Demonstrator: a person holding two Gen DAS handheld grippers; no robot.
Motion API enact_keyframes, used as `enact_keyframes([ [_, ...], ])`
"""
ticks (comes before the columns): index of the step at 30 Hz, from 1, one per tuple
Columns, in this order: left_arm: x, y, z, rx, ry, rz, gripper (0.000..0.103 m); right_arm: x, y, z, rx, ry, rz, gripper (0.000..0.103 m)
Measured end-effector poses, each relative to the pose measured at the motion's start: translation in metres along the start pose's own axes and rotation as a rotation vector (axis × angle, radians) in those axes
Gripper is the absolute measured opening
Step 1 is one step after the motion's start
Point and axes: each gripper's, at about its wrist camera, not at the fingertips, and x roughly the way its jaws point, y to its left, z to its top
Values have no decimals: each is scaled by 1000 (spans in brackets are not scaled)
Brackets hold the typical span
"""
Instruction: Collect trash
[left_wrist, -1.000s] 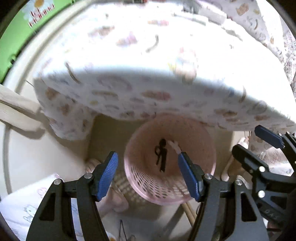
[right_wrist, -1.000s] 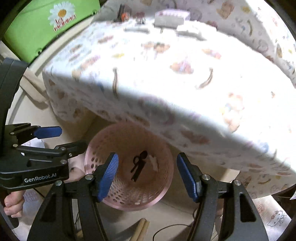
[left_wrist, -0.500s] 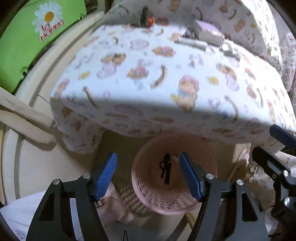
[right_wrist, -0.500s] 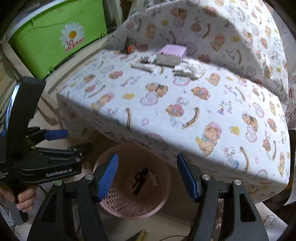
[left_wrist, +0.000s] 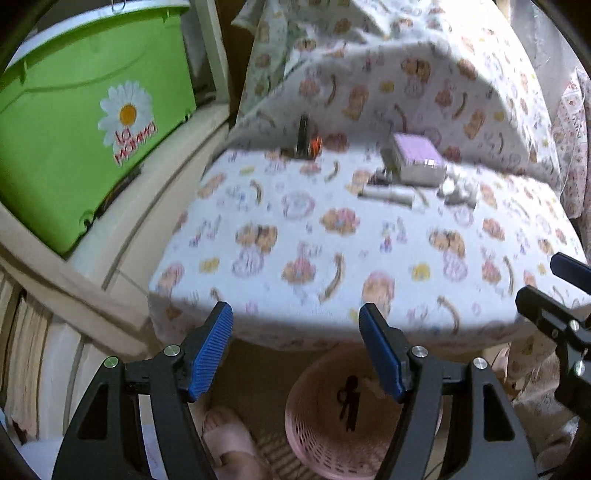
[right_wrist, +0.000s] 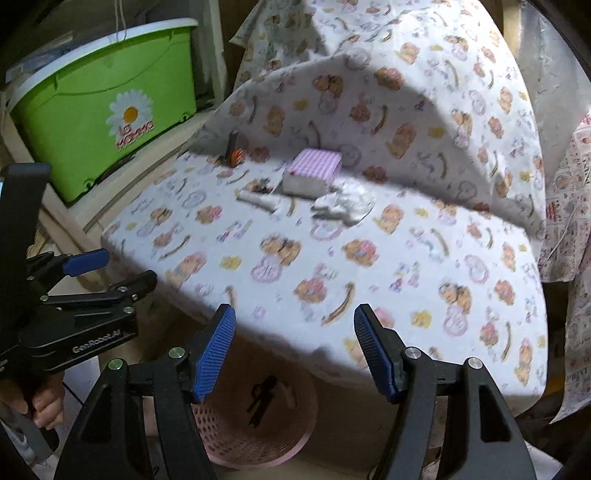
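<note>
Already both tools were empty: left hand-held gripper (left_wrist: 295, 350) spread and just been widening, right hand-held gripper (right_wrist: 293, 352) spread too. Trash lay on the covered surface (right_wrist: 332, 266): rolled wrapper (right_wrist: 258, 199) at eleven o'clock, long axis crosswise; crumpled tissue (right_wrist: 343, 206) at twelve, nearer the right.

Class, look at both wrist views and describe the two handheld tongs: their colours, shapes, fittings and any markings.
Both the left tongs and the right tongs have black triangular cut-out arms, silver round bolt heads, and ribbed blue pads on the inner faces. In the right wrist view, the side of the left tongs carries white "GenRobot.AI" lettering. No cables or sleeves are visible.
</note>
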Motion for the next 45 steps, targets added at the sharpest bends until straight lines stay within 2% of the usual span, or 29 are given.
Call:
enact_keyframes([
  [3, 1, -1, 10, 8, -20, -18, 74, 0, -8, 10, 3, -19, -15, 69],
  [8, 15, -11, 29, 36, 15, -85, 74, 9, -22, 28, -14, -26, -41, 69],
  [13, 31, -15, 49, 3, 50, -162, 76, 14, -37, 40, -1, -6, -20, 69],
  [15, 36, -17, 54, 1, 55, -166, 77, 14, -44, 47, -4, -10, 11, 69],
  [19, 42, -16, 61, 11, 43, -161, 81, 20, -53, 61, -38, -45, -15, 69],
  [23, 48, -11, 64, -15, 39, -184, 86, 38, -65, 73, -21, -28, 14, 69],
  [26, 53, -12, 64, -26, 42, -180, 87, 51, -70, 78, 14, 5, 28, 69],
  [29, 56, -14, 64, -23, 50, -178, 87, 63, -76, 84, 74, 37, 79, 69],
  [34, 56, -7, 62, -38, 32, -143, 87, 82, -84, 91, 168, 75, 111, 69],
  [36, 57, -2, 63, -52, 31, -143, 87, 91, -88, 93, 213, 92, 127, 64],
  [38, 57, 2, 65, -69, 28, -141, 87, 100, -91, 94, 250, 117, 166, 52],
  [41, 58, 6, 66, -75, 20, -131, 87, 109, -90, 94, 267, 132, 174, 43],
  [45, 58, 7, 65, -84, 13, -144, 87, 116, -85, 95, 275, 138, 182, 34],
])
